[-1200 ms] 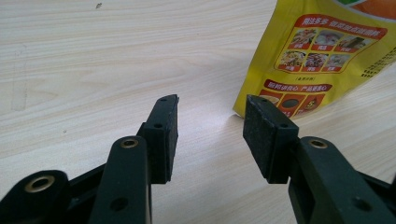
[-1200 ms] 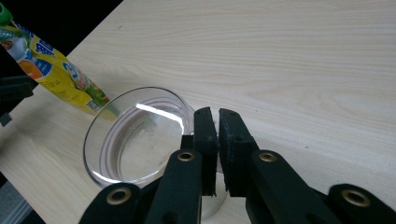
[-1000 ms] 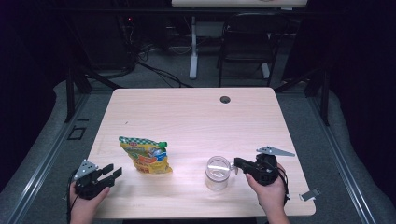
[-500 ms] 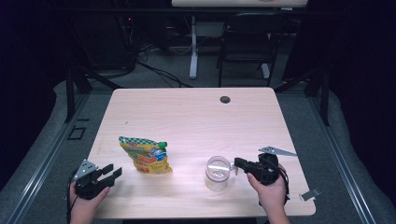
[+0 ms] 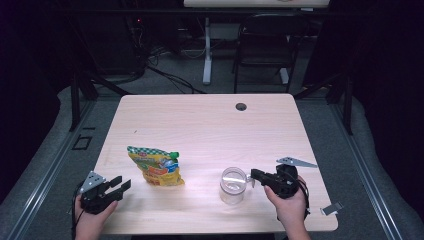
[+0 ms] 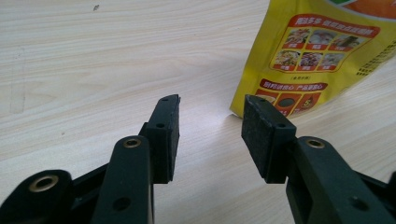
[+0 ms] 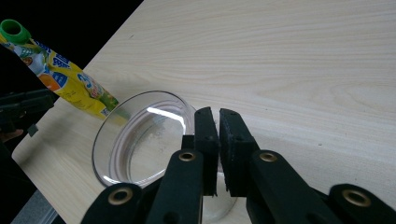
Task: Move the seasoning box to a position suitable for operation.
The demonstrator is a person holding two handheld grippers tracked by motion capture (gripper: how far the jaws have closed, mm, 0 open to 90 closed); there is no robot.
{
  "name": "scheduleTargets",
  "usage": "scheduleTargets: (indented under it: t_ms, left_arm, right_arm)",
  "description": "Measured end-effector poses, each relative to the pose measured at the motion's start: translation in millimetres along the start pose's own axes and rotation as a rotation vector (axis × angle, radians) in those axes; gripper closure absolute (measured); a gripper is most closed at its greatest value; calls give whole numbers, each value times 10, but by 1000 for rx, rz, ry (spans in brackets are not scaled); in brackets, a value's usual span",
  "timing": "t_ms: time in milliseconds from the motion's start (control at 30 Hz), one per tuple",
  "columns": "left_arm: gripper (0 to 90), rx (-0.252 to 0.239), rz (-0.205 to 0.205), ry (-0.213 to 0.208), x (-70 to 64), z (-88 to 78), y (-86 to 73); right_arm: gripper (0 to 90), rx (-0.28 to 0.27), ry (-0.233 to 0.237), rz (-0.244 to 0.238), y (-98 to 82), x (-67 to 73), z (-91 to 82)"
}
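A yellow snack pouch (image 5: 156, 167) with a green cap (image 7: 11, 30) lies on the table's left half. My left gripper (image 5: 122, 182) rests near the front left corner, pointing at the pouch (image 6: 322, 56). Its jaws have just been closing a little but stand open (image 6: 210, 121) with nothing between them. A clear glass mug (image 5: 233, 185) stands at the front right. My right gripper (image 5: 254, 175) reaches it from the right, jaws nearly together (image 7: 218, 126) at the mug's handle side, above the rim (image 7: 135, 140).
The light wooden table (image 5: 210, 130) has a dark cable hole (image 5: 241, 106) near its far edge. A small grey piece (image 5: 331, 209) lies at the front right corner. A chair (image 5: 265, 50) and cables stand on the floor beyond the table.
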State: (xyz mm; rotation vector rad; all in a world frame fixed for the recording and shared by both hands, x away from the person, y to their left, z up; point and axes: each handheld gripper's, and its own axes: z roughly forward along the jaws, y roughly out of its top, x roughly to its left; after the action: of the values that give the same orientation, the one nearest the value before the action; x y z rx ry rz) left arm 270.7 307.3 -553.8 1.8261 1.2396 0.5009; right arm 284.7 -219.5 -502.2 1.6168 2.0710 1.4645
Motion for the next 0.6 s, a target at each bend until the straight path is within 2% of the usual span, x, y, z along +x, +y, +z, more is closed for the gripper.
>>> scheduleTargets:
  t_ms: [100,133,200,367,433,567,600]
  left_arm:
    - [608,-7,4,-14,-23,-23,10]
    - [618,-21,22,-25,-85,-65,31]
    - [644,-28,30,-34,-124,-85,43]
    - [718,-46,103,-108,-374,-139,128]
    - [724,-45,137,-156,-536,-118,171]
    - [748,-40,162,-212,-751,-64,239]
    - [759,-40,162,-212,-751,-64,239]
  right_arm:
    - [860,-2,-1,2,-1,2,1]
    - [860,-4,0,6,-3,0,2]
    - [860,-3,4,7,-3,-6,0]
    - [860,-4,4,6,-4,-4,1]
    - [860,-5,3,5,-5,-5,1]
    - [860,-9,5,1,-7,0,2]
    - [860,-9,5,1,-7,0,2]
